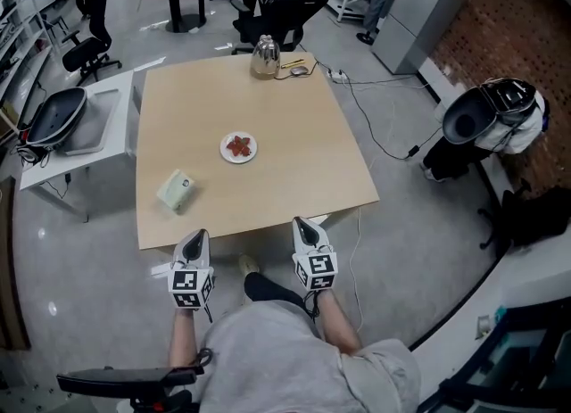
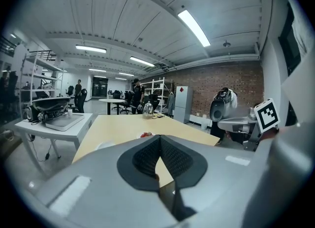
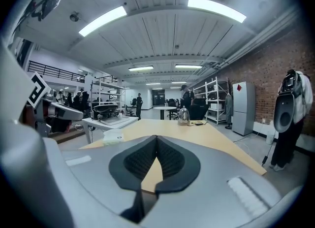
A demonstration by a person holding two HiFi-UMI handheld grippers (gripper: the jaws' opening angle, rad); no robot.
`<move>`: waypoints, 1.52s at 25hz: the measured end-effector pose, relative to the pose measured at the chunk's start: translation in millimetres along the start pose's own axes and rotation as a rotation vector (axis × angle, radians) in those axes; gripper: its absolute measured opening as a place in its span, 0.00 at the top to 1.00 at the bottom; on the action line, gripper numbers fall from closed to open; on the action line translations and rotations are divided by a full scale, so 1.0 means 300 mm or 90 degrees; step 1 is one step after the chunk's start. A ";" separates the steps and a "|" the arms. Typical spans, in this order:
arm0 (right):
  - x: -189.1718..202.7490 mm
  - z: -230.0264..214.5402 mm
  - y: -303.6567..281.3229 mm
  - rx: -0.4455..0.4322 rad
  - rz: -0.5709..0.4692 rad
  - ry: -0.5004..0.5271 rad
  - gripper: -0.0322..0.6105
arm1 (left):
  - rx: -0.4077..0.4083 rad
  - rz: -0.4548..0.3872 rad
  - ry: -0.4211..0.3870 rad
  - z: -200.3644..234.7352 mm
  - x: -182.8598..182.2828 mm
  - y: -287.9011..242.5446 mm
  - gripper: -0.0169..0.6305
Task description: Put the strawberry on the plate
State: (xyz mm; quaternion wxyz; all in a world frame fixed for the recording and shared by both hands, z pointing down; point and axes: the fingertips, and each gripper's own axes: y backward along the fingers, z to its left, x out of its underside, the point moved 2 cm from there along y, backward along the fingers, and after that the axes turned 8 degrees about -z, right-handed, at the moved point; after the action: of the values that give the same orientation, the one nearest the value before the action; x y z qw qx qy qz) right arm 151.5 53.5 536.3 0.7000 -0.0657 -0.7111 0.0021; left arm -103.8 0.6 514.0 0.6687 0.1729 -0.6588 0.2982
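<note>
Both your grippers have their jaws closed together on nothing, the left gripper point(image 1: 197, 236) and the right gripper point(image 1: 302, 224) held just off the table's point(image 1: 277, 197) near edge. Your strawberry point(image 1: 238, 144) lies on the plate point(image 1: 224, 149) at the table's middle.

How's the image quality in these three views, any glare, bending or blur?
Head view: evenly lit, sharp, the strawberry on the plate clear. Left gripper view: heavy fisheye, dark corners, left tool soft up close. Right gripper view: same bending, ceiling light glaring white.
</note>
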 end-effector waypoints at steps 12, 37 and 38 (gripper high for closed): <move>0.002 0.003 0.082 0.009 -0.010 -0.015 0.94 | -0.001 -0.012 -0.008 -0.028 -0.009 0.056 0.94; 0.015 0.000 0.101 0.001 -0.010 -0.009 0.94 | -0.002 -0.014 -0.013 -0.053 -0.009 0.068 0.94; 0.015 0.000 0.100 0.000 -0.010 -0.009 0.94 | -0.002 -0.014 -0.013 -0.054 -0.009 0.068 0.94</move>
State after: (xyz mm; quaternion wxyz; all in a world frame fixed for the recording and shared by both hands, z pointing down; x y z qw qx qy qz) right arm 154.2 83.8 537.9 0.6952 -0.0601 -0.7163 -0.0025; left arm -104.0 25.8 506.8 0.6655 0.1820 -0.6641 0.2879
